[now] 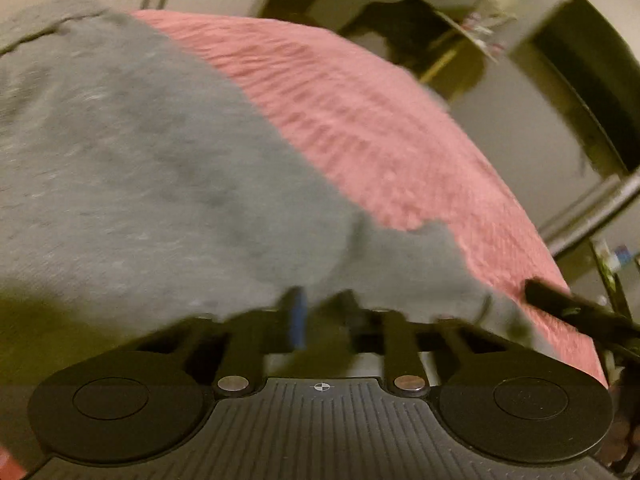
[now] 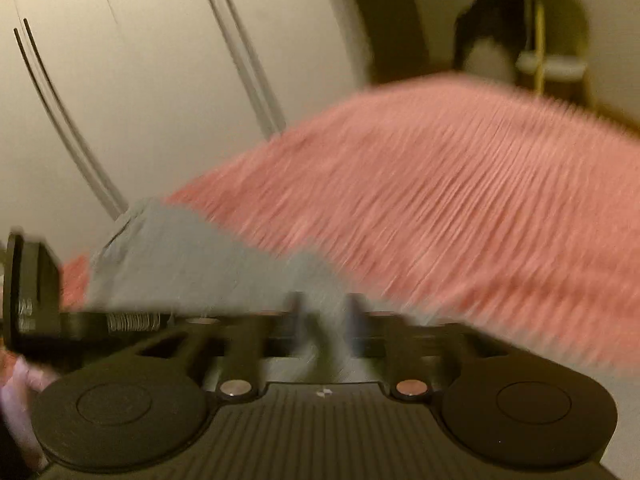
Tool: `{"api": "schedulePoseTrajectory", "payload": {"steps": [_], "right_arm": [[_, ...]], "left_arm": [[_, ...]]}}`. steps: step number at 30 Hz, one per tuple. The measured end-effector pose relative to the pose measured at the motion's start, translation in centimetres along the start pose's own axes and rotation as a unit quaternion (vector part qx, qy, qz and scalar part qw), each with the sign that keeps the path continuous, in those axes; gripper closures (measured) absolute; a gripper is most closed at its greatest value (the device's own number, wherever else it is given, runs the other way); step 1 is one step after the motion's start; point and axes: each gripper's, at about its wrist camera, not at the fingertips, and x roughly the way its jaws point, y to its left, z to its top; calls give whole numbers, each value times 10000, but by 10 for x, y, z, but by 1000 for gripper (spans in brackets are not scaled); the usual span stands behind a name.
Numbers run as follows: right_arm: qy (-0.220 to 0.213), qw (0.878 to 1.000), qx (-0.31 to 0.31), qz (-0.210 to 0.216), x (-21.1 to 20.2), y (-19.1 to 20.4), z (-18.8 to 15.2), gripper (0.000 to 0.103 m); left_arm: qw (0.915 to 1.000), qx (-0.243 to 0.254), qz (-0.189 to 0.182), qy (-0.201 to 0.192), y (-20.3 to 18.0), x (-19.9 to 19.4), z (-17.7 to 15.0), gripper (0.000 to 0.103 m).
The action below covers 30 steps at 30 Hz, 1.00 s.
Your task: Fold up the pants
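The grey pants [image 1: 140,168] lie on a pink ribbed bedspread [image 1: 360,120]. In the left wrist view they fill the left and middle, and my left gripper [image 1: 320,312] is shut on their near edge. In the right wrist view the grey pants [image 2: 192,264] show at lower left, and my right gripper [image 2: 326,316] is shut on a fold of them. The other gripper's black body [image 2: 32,292] shows at the left edge. Both views are motion-blurred.
The pink bedspread [image 2: 460,208] stretches away to the right. A pale wardrobe wall with dark door seams [image 2: 140,80] stands behind the bed. A dark doorway and shelf clutter [image 1: 480,28] are at the far right, with a metal bar [image 1: 592,208].
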Motion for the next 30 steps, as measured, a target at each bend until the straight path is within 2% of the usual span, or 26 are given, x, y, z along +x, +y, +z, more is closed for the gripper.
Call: {"api": "schedulePoseTrajectory", "payload": {"steps": [1, 2, 4, 6, 7, 8, 9, 10, 11, 13, 16, 18, 19, 21, 22, 23, 26, 28, 29, 30], "right_arm": [[237, 9995, -149, 147, 7, -4, 4, 29], [467, 9986, -196, 163, 16, -8, 5, 29], [745, 9967, -309, 105, 33, -10, 4, 34], [899, 9948, -441, 174, 44, -8, 1, 61], [917, 9942, -535, 179, 48, -5, -1, 68], [905, 9933, -703, 141, 50, -1, -4, 85], [866, 9925, -864, 69, 50, 5, -6, 94], [782, 9924, -946, 6, 48, 11, -8, 94], [709, 9921, -1031, -45, 41, 15, -12, 96], [462, 9915, -1214, -95, 27, 28, -20, 96], [193, 9831, -1804, -259, 4, 56, -49, 96], [228, 9760, -2144, -309, 2, 72, -68, 96], [244, 9704, -2368, -400, 3, 79, -76, 96], [226, 9569, -2832, -606, 8, 93, -92, 96], [220, 9561, -2850, -640, 9, 95, -95, 95], [211, 9582, -2784, -629, 9, 94, -95, 94], [306, 9649, -2573, -437, 7, 87, -88, 89], [345, 9757, -2151, -243, 4, 76, -78, 88], [336, 9845, -1718, -90, 1, 66, -68, 88], [302, 9932, -1113, 140, -2, 52, -57, 88]], "left_arm": [[9996, -245, -113, 32, 7, 1, 2, 86], [9992, -369, -140, 45, 12, 1, 4, 88], [9999, -134, -1, 30, 7, 4, 4, 95], [9999, 87, 79, -14, 1, 4, 5, 95], [9999, 127, 66, -29, -2, 6, 6, 95], [9999, 120, 27, -35, -4, 6, 6, 93], [10000, 72, -31, -28, -5, 5, 6, 88], [9999, 5, -142, -25, -3, 3, 4, 83], [9997, -22, -258, -27, -3, 0, 4, 70], [9984, 42, -556, -25, -8, -10, 2, 54], [9944, 215, -1035, -50, -21, -18, 2, 45], [9917, 208, -1272, 18, -26, -19, 0, 32], [9900, 234, -1381, 149, -29, -16, -1, 32], [9893, 406, -1341, 400, -36, -14, -7, 29], [9899, 543, -1218, 477, -40, -13, -10, 28], [9908, 673, -1058, 515, -45, -11, -13, 30], [9925, 902, -515, 650, -48, 2, -20, 53], [9929, 662, -704, 691, -39, 4, -19, 61], [9927, 536, -801, 720, -36, 5, -17, 68], [9927, 486, -824, 735, -32, 5, -17, 69]]}}
